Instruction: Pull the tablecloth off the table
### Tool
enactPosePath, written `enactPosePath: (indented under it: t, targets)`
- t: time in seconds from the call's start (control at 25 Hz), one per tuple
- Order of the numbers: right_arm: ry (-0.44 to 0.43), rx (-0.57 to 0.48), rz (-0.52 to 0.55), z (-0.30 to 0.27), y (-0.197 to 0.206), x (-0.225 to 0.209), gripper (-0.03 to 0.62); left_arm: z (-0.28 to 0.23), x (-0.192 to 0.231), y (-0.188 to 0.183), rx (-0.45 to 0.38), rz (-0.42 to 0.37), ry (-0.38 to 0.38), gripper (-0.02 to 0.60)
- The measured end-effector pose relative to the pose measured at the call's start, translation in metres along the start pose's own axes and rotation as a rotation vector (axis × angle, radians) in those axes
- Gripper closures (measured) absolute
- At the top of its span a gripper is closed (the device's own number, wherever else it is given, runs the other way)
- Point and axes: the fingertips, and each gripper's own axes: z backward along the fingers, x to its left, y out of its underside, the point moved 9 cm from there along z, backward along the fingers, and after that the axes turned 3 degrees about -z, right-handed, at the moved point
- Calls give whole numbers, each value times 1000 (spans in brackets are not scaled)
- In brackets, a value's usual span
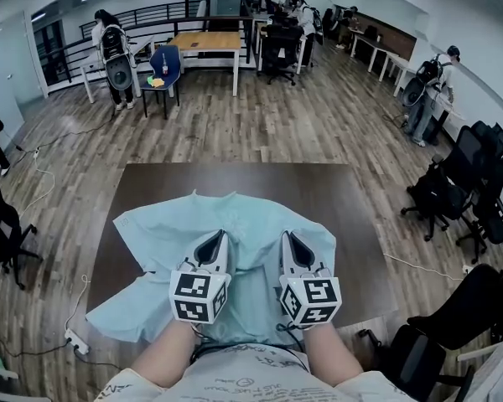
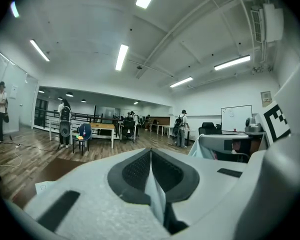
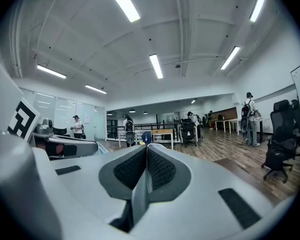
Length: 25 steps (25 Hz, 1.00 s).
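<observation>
A pale blue-green tablecloth (image 1: 235,224) lies crumpled over the near half of a dark brown table (image 1: 235,178), its near edge hanging off the front. My left gripper (image 1: 214,239) is shut on a fold of the cloth, and in the left gripper view a thin strip of tablecloth (image 2: 155,196) sits pinched between the dark pads (image 2: 135,170). My right gripper (image 1: 292,239) is shut on the cloth beside it, with a strip of tablecloth (image 3: 140,191) caught between its pads (image 3: 162,169). Both grippers are held close to my body, tips pointing away.
The table's far half (image 1: 235,174) is bare wood. Black office chairs (image 1: 453,191) stand to the right and one chair (image 1: 0,224) to the left. A power strip and cable (image 1: 75,337) lie on the floor at the near left. People and desks (image 1: 205,44) are far back.
</observation>
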Motion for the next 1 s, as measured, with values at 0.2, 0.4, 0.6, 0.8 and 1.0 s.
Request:
enactPosePath:
  t: [0.2,0.4,0.6,0.8,1.0]
  targets:
    - [2,-19,-20,2,-5,-5,579,-2,-3,-6,-3,-20,-12,571]
    - [0,-6,-35,5,-1,-11,579,-3,-5,-2,11,-28,-21,571]
    - [-6,13,-29,3,3,-10,579,-5,-2,5,22,-18,-20,571]
    - [-12,23,-20,0,5,-9,579,-6,2,12,37,1,-25,571]
    - [-10,29,-16,-4,5,-7,579,-7,6,14,60,-4,-24,571]
